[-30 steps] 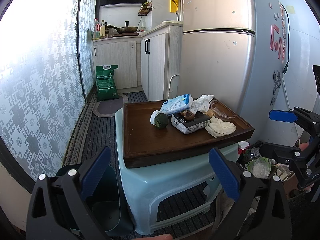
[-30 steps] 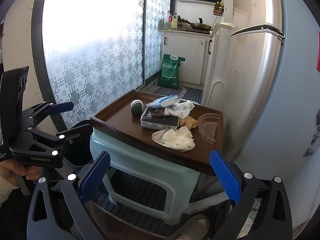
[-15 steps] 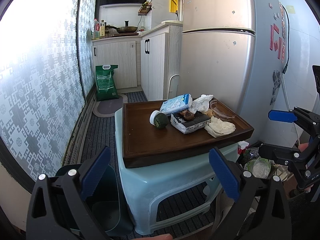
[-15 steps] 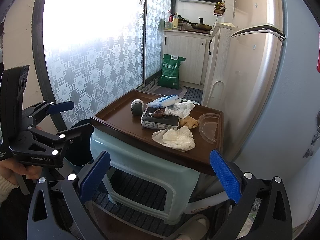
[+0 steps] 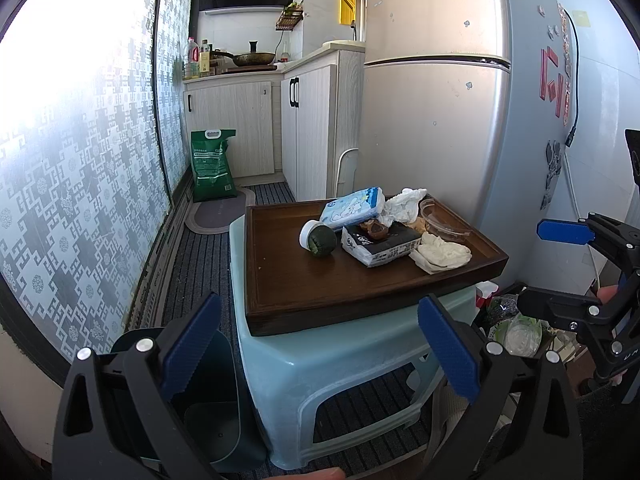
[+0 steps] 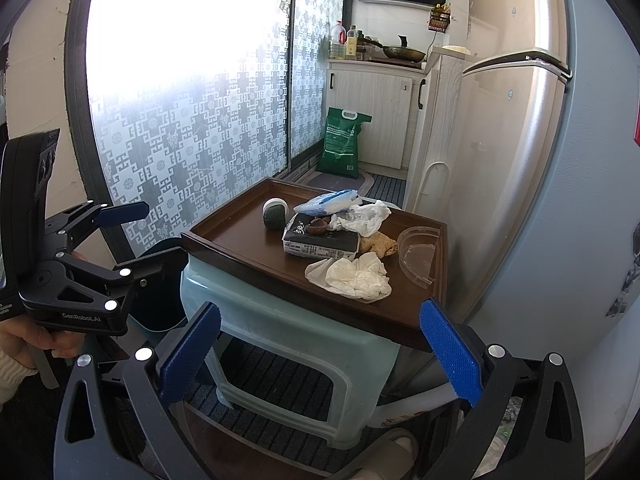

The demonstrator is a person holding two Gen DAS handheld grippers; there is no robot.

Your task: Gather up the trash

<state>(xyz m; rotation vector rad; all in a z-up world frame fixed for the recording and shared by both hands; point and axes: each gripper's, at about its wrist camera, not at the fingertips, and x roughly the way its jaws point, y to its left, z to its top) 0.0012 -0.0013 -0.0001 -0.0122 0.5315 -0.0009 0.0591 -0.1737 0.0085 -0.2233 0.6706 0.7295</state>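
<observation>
A heap of trash lies on the far right part of a dark wooden tray (image 5: 280, 280): a crumpled white tissue (image 5: 442, 254) at the near right edge, touching a black-and-white packet (image 5: 380, 246) with a brown scrap on top. Behind them lie a blue-and-white pack (image 5: 352, 208), a white plastic bag (image 5: 404, 204) and a clear plastic lid (image 5: 444, 220); a dark green round object with a white cap (image 5: 318, 238) lies just left of the packet.
</observation>
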